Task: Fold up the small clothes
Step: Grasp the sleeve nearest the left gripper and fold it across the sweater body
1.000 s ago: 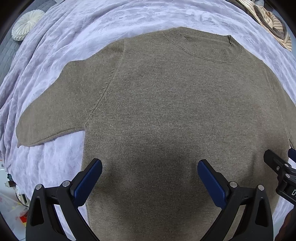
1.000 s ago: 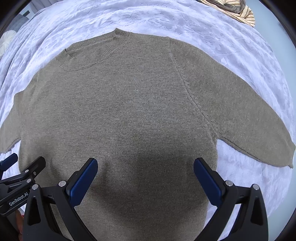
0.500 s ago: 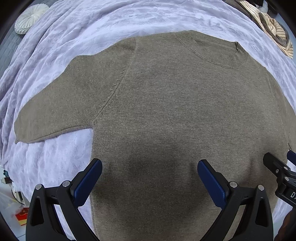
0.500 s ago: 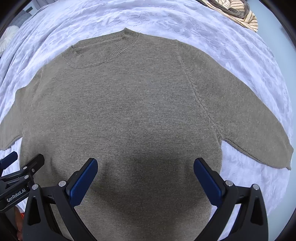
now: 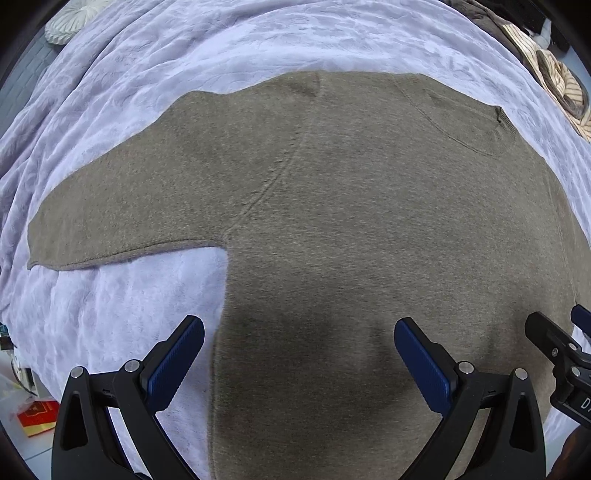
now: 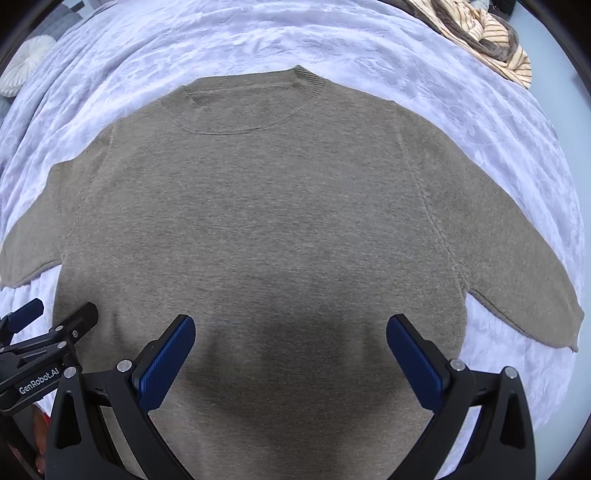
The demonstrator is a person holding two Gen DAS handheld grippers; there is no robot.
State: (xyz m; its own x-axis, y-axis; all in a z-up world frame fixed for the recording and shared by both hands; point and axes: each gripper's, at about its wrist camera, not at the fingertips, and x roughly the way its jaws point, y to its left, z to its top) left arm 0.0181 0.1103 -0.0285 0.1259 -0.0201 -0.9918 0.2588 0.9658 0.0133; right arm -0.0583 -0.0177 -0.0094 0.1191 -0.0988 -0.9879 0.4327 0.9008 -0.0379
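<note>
- The left gripper has its blue fingers wide apart, holding nothing. They hang above the sweater's left side edge.
- The right gripper is wide apart too, and holds nothing.
- The brown sweater lies flat, neck away from us, both sleeves spread out.
- To fold well, I think each gripper should pinch a sleeve near its end and lay it flat across the middle, with no bumps.
- Under it is a bed with a soft pale purple blanket.
- A striped cloth sits at the far corner, a round white cushion on the other side.
</note>
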